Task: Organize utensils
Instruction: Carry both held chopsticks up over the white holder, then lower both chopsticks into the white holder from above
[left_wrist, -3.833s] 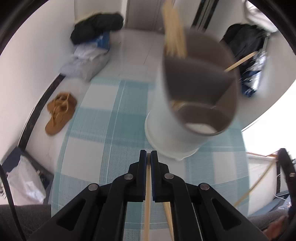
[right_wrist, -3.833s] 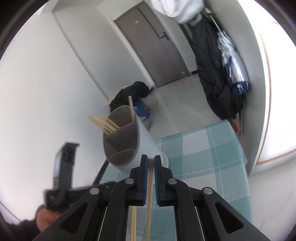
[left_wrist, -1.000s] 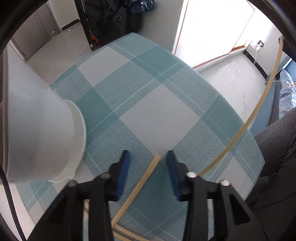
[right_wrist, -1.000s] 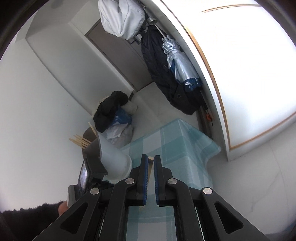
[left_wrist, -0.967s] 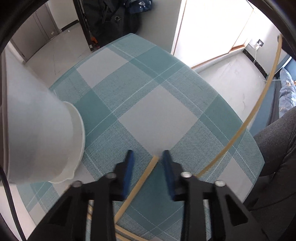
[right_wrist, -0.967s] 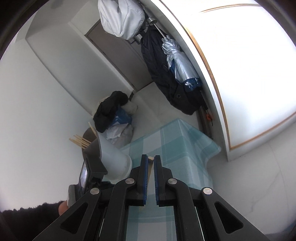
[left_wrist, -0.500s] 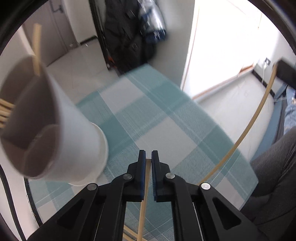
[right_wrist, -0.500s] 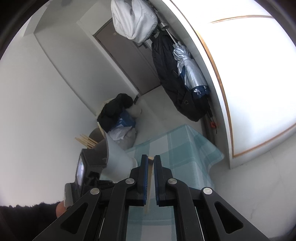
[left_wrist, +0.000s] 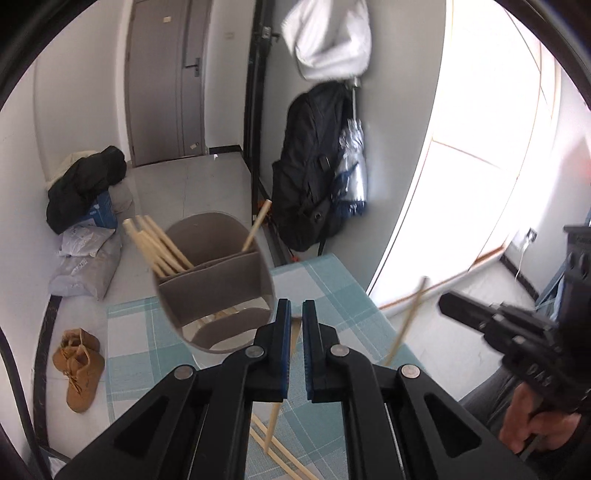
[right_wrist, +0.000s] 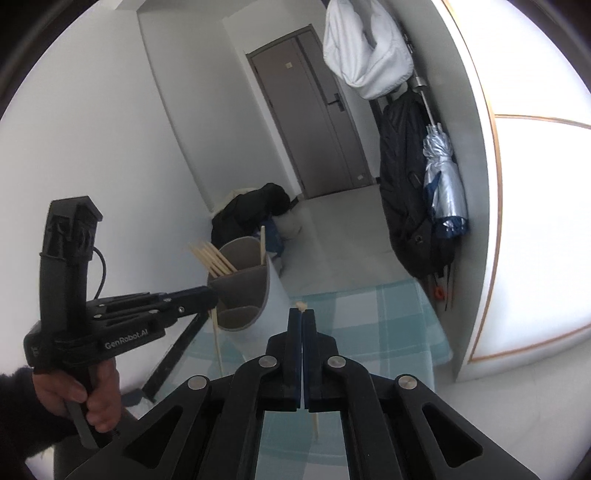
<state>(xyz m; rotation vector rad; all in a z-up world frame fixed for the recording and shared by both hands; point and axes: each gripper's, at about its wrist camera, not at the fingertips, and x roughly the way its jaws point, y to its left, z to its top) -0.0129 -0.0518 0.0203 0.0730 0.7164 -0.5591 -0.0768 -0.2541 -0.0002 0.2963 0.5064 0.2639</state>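
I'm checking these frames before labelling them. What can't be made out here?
- Left wrist view: the utensil holder's base, hidden behind the left gripper.
- Left wrist view: the lower end of the chopstick it grips, behind the gripper body.
- Right wrist view: most of the right gripper's chopstick, covered by its fingers.

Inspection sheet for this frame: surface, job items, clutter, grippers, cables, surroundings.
Surface: table under teal check cloth.
Job's things: divided holder with chopsticks in its far sections; loose chopsticks on the cloth.
Clutter: nothing seen on the table.
Grippers: left gripper shut on a chopstick; right gripper shut on another chopstick.
Cables: black cable at the left tool.
Surroundings: door, hung backpack, boots.
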